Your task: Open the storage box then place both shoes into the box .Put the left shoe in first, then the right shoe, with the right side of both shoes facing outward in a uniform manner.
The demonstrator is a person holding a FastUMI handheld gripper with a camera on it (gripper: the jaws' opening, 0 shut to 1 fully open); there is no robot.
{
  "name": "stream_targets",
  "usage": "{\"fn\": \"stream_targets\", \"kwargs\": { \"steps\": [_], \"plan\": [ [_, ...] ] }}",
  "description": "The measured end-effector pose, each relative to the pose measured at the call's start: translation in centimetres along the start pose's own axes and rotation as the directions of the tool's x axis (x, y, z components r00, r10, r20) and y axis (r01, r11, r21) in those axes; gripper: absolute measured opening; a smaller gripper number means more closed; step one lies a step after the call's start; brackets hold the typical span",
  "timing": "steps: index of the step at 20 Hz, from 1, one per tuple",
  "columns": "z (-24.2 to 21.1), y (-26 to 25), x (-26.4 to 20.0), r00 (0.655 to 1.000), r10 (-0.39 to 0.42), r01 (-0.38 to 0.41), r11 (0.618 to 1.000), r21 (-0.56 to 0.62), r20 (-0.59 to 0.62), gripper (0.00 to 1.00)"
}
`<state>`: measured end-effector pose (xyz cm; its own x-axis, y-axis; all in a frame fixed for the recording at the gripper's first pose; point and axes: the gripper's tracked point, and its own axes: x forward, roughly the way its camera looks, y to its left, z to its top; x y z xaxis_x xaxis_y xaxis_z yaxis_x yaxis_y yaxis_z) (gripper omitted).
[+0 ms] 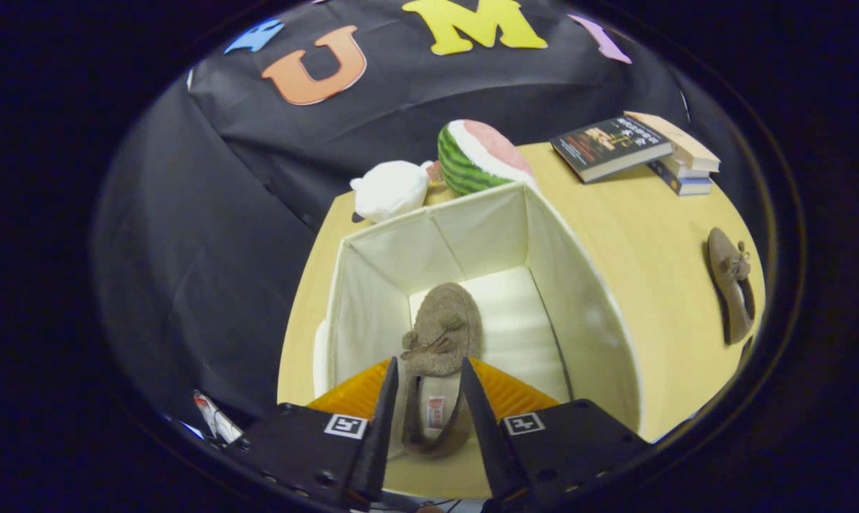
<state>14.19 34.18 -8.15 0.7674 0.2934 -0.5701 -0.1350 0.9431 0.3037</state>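
Shoe (440, 342) sits btwn the two fingers of the tool (429, 370), hanging over the open storage box (586, 306), toe pointing away from the tool toward the box's far wall, heel end nearest the camera. Long axis runs straight fwd along the fingers, w/ the toe and small bow on the upper reaching past the fingertips. Fingers stand close on either side of the shoe's rear half, narrow gap, both seeming to press the sides of the opening, so the tool has it clamped. Insole w/ a small label shows inside the opening. Box is tall, pale fabric, lid off, its white floor visible beyond and right of the toe; shoe looks to be low inside or just above the near wall, can't tell if the sole touches the floor. Second shoe (731, 285) lies on the counter (650, 235) well apart to the right of the box, lying on its side, long axis roughly parallel to the box's right wall. Beyond the box: watermelon plush (475, 157) and white plush (390, 189) touching the far wall area, and a stack of books (643, 149) on the counter's far right.
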Motion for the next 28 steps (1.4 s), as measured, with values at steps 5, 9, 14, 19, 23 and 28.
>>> {"fn": "stream_targets", "kwargs": {
  "steps": [5, 9, 14, 19, 23, 28],
  "plan": [
    [3.8, -1.0, -5.1, 0.982, -0.012, 0.043, 0.986, -0.162, 0.186, 0.92],
    [6.6, -2.9, -9.1, 0.957, -0.016, 0.067, 0.983, -0.168, 0.291, 0.96],
    [9.7, -8.3, -13.3, 0.926, -0.038, 0.101, 0.983, -0.15, 0.376, 0.96],
    [12.0, -16.7, -17.2, 0.895, -0.092, 0.149, 0.984, -0.097, 0.437, 0.96],
    [13.3, -25.0, -19.6, 0.87, -0.13, 0.176, 0.983, -0.054, 0.475, 0.96],
    [12.8, -35.0, -21.9, 0.845, -0.2, 0.245, 0.969, -0.026, 0.496, 0.96]
  ]
}}
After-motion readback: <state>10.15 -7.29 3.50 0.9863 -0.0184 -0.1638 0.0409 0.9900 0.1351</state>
